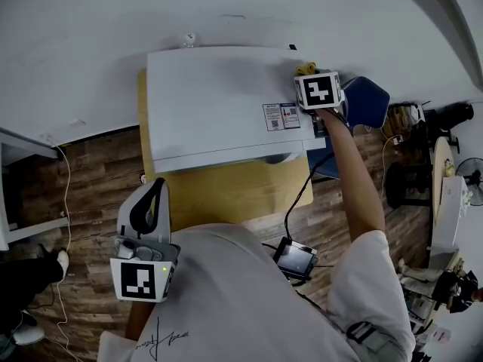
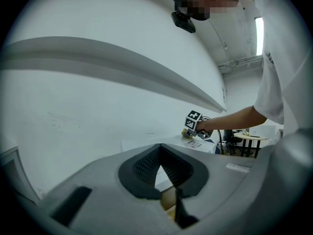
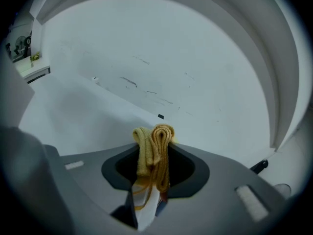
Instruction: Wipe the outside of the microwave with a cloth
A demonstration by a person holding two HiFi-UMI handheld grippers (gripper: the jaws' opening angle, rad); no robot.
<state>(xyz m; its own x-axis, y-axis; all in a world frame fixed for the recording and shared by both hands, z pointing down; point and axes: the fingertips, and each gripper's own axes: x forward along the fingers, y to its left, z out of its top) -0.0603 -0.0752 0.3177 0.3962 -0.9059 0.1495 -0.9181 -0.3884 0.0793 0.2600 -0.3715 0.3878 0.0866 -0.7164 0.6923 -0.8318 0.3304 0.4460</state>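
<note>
On microwave (image 1: 219,104) top, right claw (image 3: 154,166) pinches yellow cloth (image 3: 155,140); left claw (image 2: 159,153) closed.

Yellow cloth (image 3: 154,146); white microwave (image 1: 219,104); tan table (image 1: 226,194); brown wood-plank floor (image 1: 98,164).

Microwave (image 1: 226,104): at 12 o'clock from the person, on the table (image 1: 226,194), close before the wall (image 1: 226,6).
Table: its front strip lies bare at 6 o'clock of the microwave.
Cloth (image 1: 305,68): on the microwave's top at its far right corner, 1 o'clock, between the jaws of the right gripper (image 1: 308,74).
Stickers (image 1: 281,116): on the top, at 7 o'clock of the cloth.
Left gripper (image 1: 153,191): at 8 o'clock, beside the table's near left corner, well apart from the microwave.
Chair (image 1: 367,100): at 2 o'clock, just right of the microwave.
Screen device (image 1: 295,257): on the floor at 5 o'clock of the table.
</note>
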